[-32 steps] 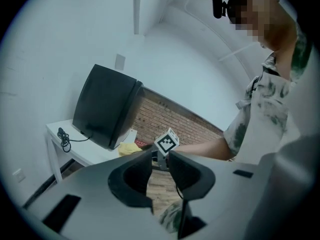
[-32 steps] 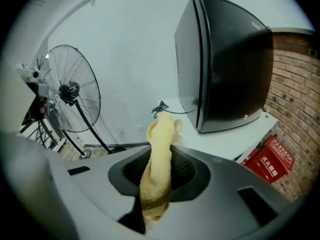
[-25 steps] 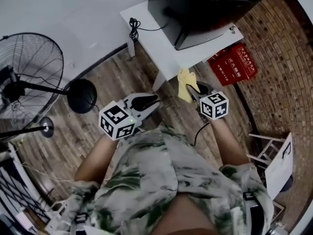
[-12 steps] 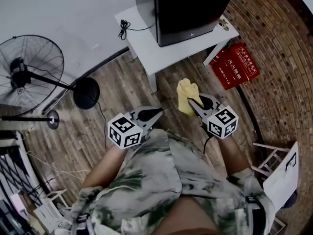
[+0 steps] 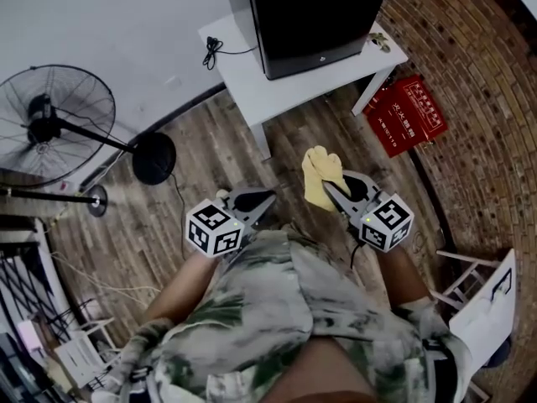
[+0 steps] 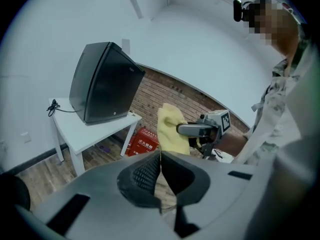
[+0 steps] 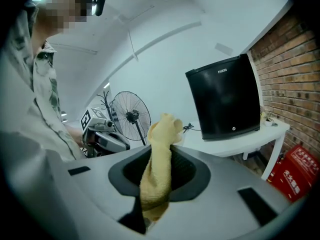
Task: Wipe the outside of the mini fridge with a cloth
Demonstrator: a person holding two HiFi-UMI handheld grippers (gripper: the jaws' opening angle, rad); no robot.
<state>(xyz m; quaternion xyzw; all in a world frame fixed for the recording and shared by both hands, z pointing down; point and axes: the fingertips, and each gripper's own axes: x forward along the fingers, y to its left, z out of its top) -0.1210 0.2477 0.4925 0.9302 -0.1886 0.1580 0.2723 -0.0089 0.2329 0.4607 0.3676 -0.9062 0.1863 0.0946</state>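
**Inspector:** Room and surface?
**Assistant:** Plank floor [image 5: 210, 149], brick wall [image 5: 478, 74]. Mini fridge [image 5: 319, 15] stands on the white tabletop [image 5: 252, 86], well ahead of the right hand-held gripper [image 5: 331, 190].
**Inspector:** Grip? Print?
**Assistant:** It clamps the yellow cloth [image 5: 319, 175]. The left hand-held gripper [image 5: 267, 200] is closed and empty. The red box [image 5: 407, 114] print is unreadable.

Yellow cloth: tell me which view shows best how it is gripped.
The right gripper view. There the yellow cloth fills the middle, pinched between the jaws of the right gripper, its bunched top sticking out above them. The head view shows it small, from above; the left gripper view shows it side-on, farther off.
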